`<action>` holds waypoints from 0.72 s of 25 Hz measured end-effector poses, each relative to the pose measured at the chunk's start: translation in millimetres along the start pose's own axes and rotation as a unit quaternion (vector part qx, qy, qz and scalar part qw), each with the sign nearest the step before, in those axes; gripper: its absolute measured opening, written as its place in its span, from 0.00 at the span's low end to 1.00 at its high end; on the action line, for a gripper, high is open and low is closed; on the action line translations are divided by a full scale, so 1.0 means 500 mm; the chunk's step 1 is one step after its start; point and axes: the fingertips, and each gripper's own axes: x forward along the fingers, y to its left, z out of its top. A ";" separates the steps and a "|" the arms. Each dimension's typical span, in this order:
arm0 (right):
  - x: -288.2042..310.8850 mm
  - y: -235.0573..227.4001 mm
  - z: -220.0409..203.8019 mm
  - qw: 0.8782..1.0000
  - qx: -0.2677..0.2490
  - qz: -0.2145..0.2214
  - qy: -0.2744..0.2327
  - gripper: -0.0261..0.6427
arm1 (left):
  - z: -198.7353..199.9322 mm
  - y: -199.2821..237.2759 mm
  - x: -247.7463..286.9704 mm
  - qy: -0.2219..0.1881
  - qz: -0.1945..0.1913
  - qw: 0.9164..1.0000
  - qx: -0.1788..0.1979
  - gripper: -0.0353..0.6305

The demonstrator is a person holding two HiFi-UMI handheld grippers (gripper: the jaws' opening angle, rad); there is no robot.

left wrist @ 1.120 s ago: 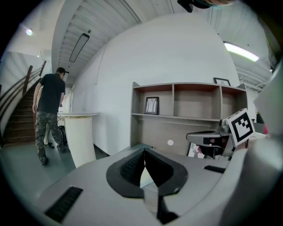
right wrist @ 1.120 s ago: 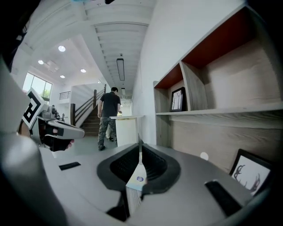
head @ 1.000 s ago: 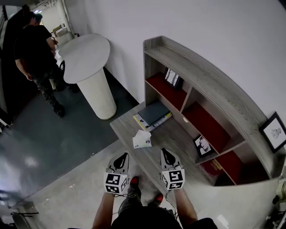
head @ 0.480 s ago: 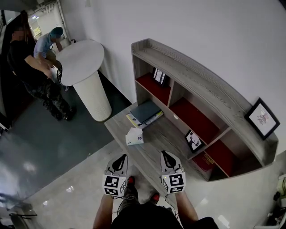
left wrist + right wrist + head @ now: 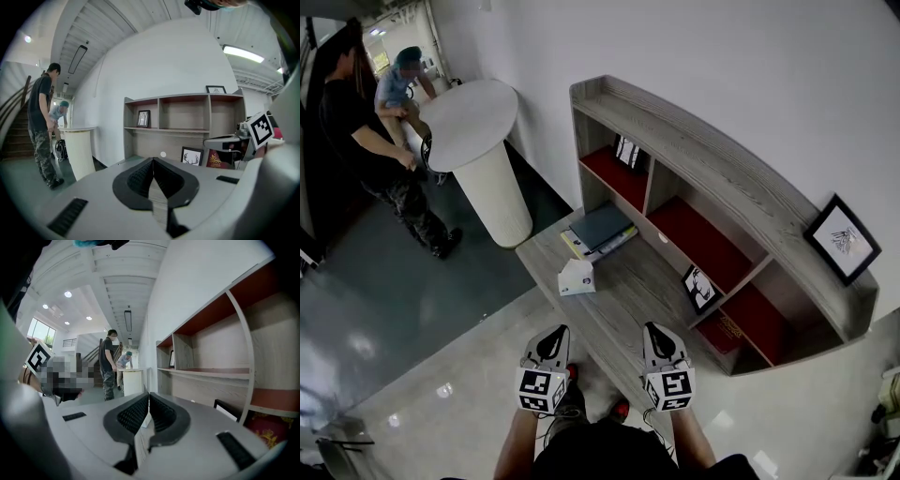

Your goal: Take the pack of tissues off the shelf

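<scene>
Left gripper (image 5: 555, 335) and right gripper (image 5: 654, 330) were both shut and empty, side by side. The tissues (image 5: 577, 278) lay on the shelf's (image 5: 712, 178) low ledge, ahead of the left gripper, no longer between the two as a second earlier

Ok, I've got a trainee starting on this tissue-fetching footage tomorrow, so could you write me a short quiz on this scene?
1. True or false: the pack of tissues lies inside one of the red-backed compartments of the shelf.
2. What lies nearest the pack on the low front ledge? A) a stack of books B) a mug C) a potted plant
3. Fill in: the left gripper and the right gripper both have their jaws ___, with nothing between them.

Key: 1 false, it sits out on the low front ledge; 2 A; 3 shut.
</scene>
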 end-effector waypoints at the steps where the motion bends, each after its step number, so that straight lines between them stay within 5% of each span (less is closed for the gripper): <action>1: -0.005 -0.002 -0.002 1.000 0.002 0.000 0.000 0.09 | -0.001 -0.004 0.000 0.001 0.000 1.000 0.001 0.06; 18: -0.024 -0.011 -0.011 1.000 0.013 -0.004 -0.002 0.09 | 0.008 -0.027 0.005 -0.001 -0.006 1.000 0.006 0.07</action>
